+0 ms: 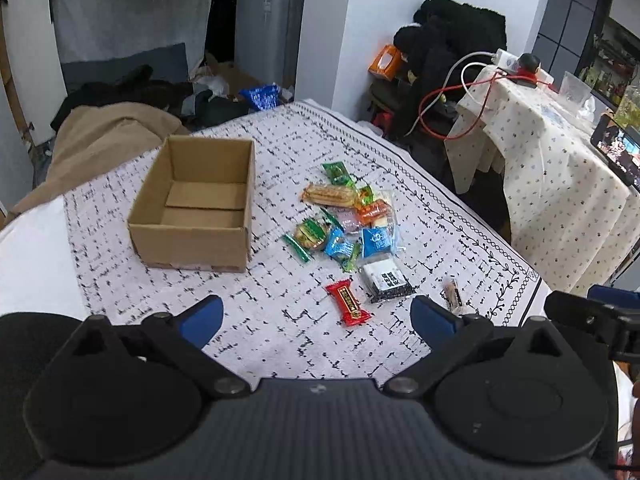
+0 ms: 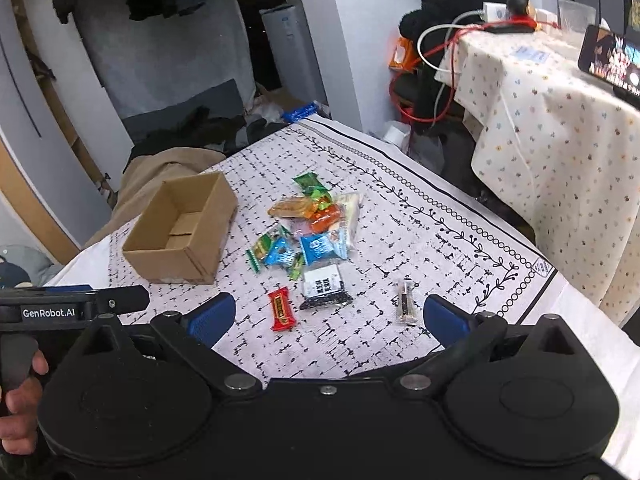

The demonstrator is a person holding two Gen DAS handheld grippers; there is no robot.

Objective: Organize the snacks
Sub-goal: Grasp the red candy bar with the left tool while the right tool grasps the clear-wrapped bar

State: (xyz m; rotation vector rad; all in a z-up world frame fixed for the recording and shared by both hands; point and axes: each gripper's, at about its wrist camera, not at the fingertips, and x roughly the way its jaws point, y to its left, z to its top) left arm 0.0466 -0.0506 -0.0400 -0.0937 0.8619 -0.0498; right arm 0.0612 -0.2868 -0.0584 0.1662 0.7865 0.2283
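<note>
- While both grippers hang above the near edge of the table, nothing sits between the jaws: left gripper (image 1: 316, 316) spread wide, right gripper (image 2: 326, 316) spread wide too.
- Left wrist view: red bar (image 1: 347, 302) lies just ahead at 12 o'clock, flat on the cloth (image 1: 280, 344).
- Black-white pack (image 1: 386, 280) at 1 o'clock, just beside the red bar, not touching.
- Thin stick pack (image 1: 453, 295) at 2 o'clock, right beside the blue right fingertip (image 1: 434, 318).
- Snack pile (image 1: 344, 216) further out at 12 to 1 o'clock: green, orange and blue wrappers overlapping.
- Box (image 1: 196, 204) at 11 o'clock, open top, upright, nothing visible inside, left of the pile and apart from it.
- Right wrist view: same layout; red bar (image 2: 282, 309) at 11 o'clock, stick pack (image 2: 406, 302) at 1 o'clock, box (image 2: 182, 228) at 10 o'clock.
- A hand (image 2: 20, 404) on the left gripper's handle shows at 8 o'clock.
- Side table (image 1: 560, 152) with dotted cloth at 2 o'clock, well apart; phone (image 1: 616, 156) on it with its screen lit.
</note>
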